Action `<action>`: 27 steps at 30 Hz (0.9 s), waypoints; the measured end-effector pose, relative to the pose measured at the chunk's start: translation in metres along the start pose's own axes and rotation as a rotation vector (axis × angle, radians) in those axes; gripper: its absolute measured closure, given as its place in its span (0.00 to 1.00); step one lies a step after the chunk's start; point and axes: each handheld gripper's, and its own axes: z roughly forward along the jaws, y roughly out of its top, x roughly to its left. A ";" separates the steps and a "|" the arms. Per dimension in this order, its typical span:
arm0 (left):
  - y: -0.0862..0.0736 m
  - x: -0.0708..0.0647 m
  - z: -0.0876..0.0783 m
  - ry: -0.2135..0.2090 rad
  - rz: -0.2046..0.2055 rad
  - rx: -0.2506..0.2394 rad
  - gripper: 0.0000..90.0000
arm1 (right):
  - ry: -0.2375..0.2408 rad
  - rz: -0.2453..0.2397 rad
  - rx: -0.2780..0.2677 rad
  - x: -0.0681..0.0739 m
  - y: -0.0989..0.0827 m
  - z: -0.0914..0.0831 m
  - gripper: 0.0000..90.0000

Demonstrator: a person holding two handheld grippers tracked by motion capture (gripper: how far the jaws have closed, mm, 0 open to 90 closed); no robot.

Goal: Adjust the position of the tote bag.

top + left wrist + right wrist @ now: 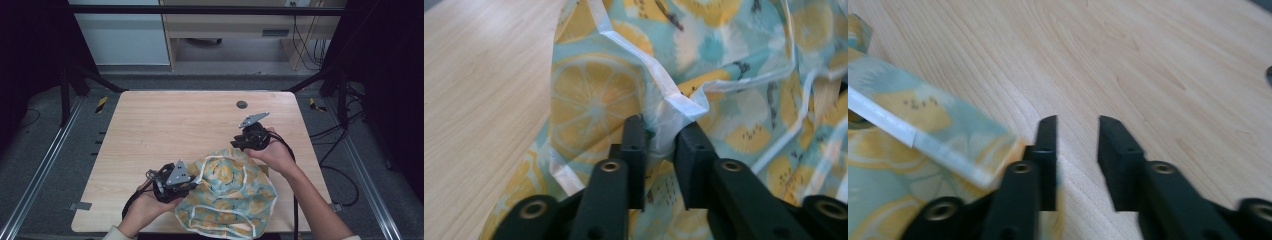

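The lemon-print teal plastic bag (230, 192) is being pinched by the left claw (659, 137); the right claw (1077, 135), jaws apart over the wooden counter (175, 125), probably needs the far edge next

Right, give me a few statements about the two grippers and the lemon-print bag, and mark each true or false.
1. The left gripper has the white edge of the bag pinched between its jaws. True.
2. The right gripper is shut on the bag. False: its jaws stand apart with bare table between them, and the bag lies beside one jaw.
3. The bag lies at the near edge of the table. True.
4. The bag is plain blue. False: it has yellow lemon slices on a teal ground.
5. A small dark round disc sits toward the far edge of the table. True.
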 end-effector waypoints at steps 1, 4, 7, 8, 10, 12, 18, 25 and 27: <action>0.002 0.001 -0.001 0.001 -0.008 -0.010 0.92 | -0.007 -0.006 -0.016 0.003 0.001 -0.006 0.67; 0.007 0.004 -0.004 0.015 -0.050 -0.036 0.97 | -0.026 -0.019 -0.067 0.012 0.003 -0.023 0.55; 0.014 0.011 -0.007 0.031 -0.079 -0.053 0.99 | -0.019 -0.046 -0.106 0.024 0.002 -0.039 0.50; 0.018 0.015 -0.007 0.038 -0.091 -0.061 0.99 | -0.015 -0.050 -0.114 0.027 0.001 -0.042 0.49; 0.022 0.021 -0.007 0.045 -0.115 -0.070 0.99 | -0.008 -0.078 -0.124 0.037 0.000 -0.052 0.48; 0.028 0.029 -0.006 0.049 -0.143 -0.076 0.99 | -0.005 -0.091 -0.136 0.044 -0.001 -0.059 0.48; 0.046 0.045 0.002 0.076 -0.183 -0.077 0.99 | 0.044 -0.125 -0.162 0.068 -0.003 -0.069 0.46; 0.058 0.054 -0.002 0.066 -0.234 -0.118 1.00 | 0.063 -0.173 -0.094 0.089 -0.002 -0.046 0.30; 0.060 0.055 -0.006 0.072 -0.229 -0.126 1.00 | 0.048 -0.175 -0.076 0.089 -0.002 -0.040 0.30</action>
